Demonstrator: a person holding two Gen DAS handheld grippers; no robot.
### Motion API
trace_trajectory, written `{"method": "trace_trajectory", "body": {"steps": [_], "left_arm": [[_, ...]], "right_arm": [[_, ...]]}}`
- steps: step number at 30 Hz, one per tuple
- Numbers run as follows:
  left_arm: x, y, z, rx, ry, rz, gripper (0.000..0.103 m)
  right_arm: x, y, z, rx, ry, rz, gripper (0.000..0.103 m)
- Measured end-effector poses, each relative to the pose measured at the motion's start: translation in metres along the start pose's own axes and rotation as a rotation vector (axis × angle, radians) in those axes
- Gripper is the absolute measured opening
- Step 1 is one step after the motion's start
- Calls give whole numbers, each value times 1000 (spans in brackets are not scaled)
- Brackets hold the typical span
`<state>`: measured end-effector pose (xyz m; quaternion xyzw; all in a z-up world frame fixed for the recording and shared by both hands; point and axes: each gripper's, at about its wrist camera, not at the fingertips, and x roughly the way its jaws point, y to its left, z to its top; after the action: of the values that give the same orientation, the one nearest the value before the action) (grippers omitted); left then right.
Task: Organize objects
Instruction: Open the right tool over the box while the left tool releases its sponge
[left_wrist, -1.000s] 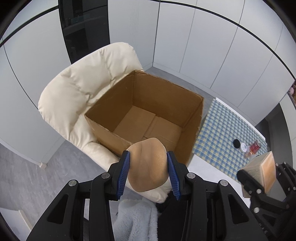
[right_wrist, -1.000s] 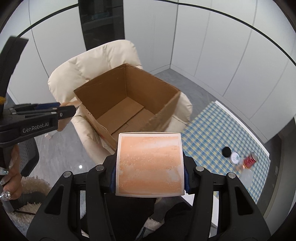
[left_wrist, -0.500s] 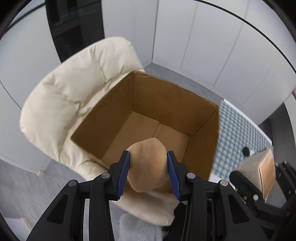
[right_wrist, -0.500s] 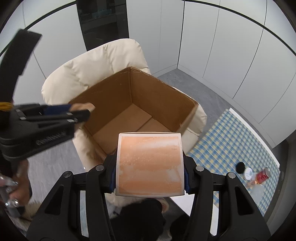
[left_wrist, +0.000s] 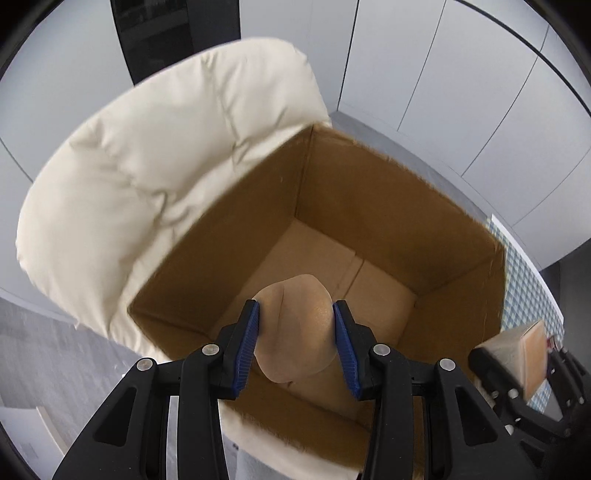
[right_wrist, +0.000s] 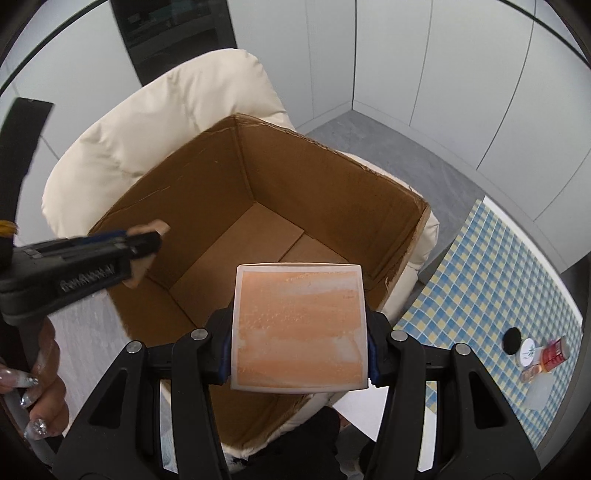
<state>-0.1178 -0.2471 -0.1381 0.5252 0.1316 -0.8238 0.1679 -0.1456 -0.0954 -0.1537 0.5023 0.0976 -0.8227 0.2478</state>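
An open brown cardboard box (left_wrist: 369, 206) (right_wrist: 295, 177) sits on a cream padded chair (left_wrist: 147, 170) (right_wrist: 177, 110); no object shows on its floor. My left gripper (left_wrist: 295, 339) is shut on a rounded tan sponge-like puff (left_wrist: 299, 332) and hangs over the box's near part. Seen from the right wrist, that left gripper (right_wrist: 147, 243) pokes over the box's left wall. My right gripper (right_wrist: 299, 325) is shut on a square block with an orange face and white rim (right_wrist: 299, 325), above the box's near edge. The same block (left_wrist: 528, 354) shows at the right of the left wrist view.
A blue and yellow checked cloth (right_wrist: 491, 280) lies on a white surface to the right, with a black lid (right_wrist: 511, 336), a white jar (right_wrist: 530, 352) and a small red bottle (right_wrist: 554, 354) on it. Grey floor and white cabinet doors surround the chair. A hand (right_wrist: 40, 369) holds the left gripper's handle.
Both grippers have moved forward and down toward the box, which now fills much more of each view. Each still holds its object.
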Motion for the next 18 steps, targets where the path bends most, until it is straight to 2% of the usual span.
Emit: {"method": "trace_trajectory", "body": {"steps": [2,5,18], "left_arm": [[3,-2,6,2,-7,-13,41],[9,-10,11,25,-13,5,41],[20,-9,8,36,14,11,41]], "right_arm": [[7,-4,3,11,7,4,54],[15,-7,5,21,11,7,54],[33,-7,4,31,31,12,54]]}}
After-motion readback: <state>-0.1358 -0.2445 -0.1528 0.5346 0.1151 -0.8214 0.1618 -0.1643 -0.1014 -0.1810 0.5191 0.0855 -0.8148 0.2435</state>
